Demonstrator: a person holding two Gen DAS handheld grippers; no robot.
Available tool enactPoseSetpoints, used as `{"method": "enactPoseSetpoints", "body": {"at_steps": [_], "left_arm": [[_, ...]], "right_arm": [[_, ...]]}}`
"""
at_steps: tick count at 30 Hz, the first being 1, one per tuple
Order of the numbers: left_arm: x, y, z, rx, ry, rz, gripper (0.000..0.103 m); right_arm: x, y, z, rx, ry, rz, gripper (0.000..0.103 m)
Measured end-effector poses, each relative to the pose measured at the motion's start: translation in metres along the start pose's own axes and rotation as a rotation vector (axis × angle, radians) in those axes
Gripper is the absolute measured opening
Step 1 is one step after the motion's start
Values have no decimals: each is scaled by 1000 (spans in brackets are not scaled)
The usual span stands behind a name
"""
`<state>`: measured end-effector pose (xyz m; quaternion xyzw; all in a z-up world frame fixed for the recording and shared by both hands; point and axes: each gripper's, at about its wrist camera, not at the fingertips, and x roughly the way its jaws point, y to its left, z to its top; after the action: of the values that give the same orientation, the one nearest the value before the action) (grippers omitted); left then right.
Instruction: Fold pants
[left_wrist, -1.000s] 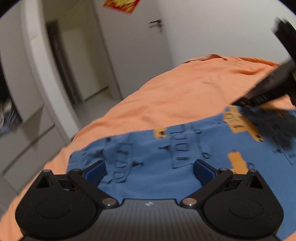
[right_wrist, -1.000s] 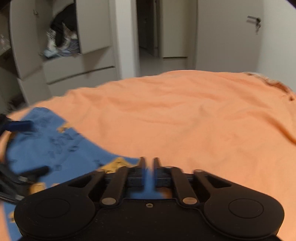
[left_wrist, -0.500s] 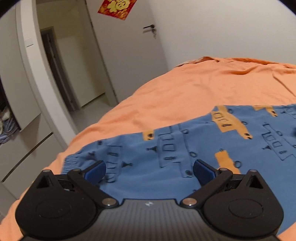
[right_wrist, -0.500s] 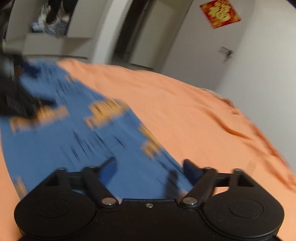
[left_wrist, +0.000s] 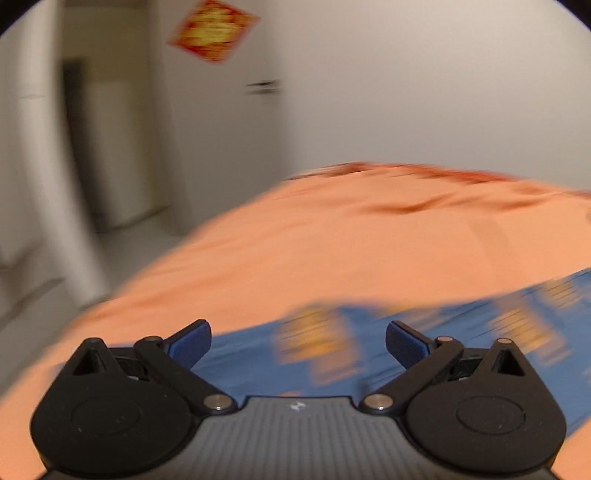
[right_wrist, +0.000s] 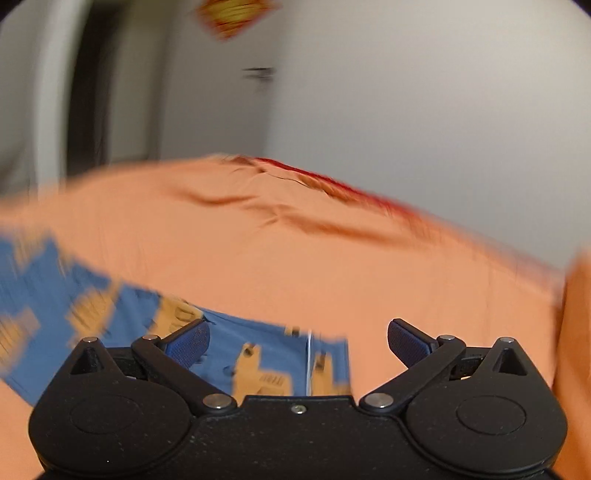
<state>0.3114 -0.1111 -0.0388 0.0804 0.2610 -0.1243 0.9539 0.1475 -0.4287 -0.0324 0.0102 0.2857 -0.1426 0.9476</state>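
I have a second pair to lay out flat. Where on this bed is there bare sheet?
The orange sheet lies bare from the far edge of the blue pants up to the wrinkles by the wall, and off to their right. The near strip is taken: the pants run across it in both views.

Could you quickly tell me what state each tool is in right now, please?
Left tool: open, holding nothing, above the blue pants.
Right tool: open, jaws just opened wide, holding nothing, over the pants.
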Motion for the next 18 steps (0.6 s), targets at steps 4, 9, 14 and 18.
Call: {"method": "enactPoseSetpoints", "body": {"at_steps": [4,9,14,18], "left_arm": [[42,-100,53,95,56,-334,103],[93,-227,75,399,131,-482,103],[128,-285,48,576,158,-455,103],[135,-274,52,488,206,-493,103]], "right_arm": [[-26,-29,-25,361,57,59,102],[-20,-40,-41,387,167,6,99],[-6,-52,-59,478,233,90,88],[-7,-63,-62,586,215,116,81]]}}
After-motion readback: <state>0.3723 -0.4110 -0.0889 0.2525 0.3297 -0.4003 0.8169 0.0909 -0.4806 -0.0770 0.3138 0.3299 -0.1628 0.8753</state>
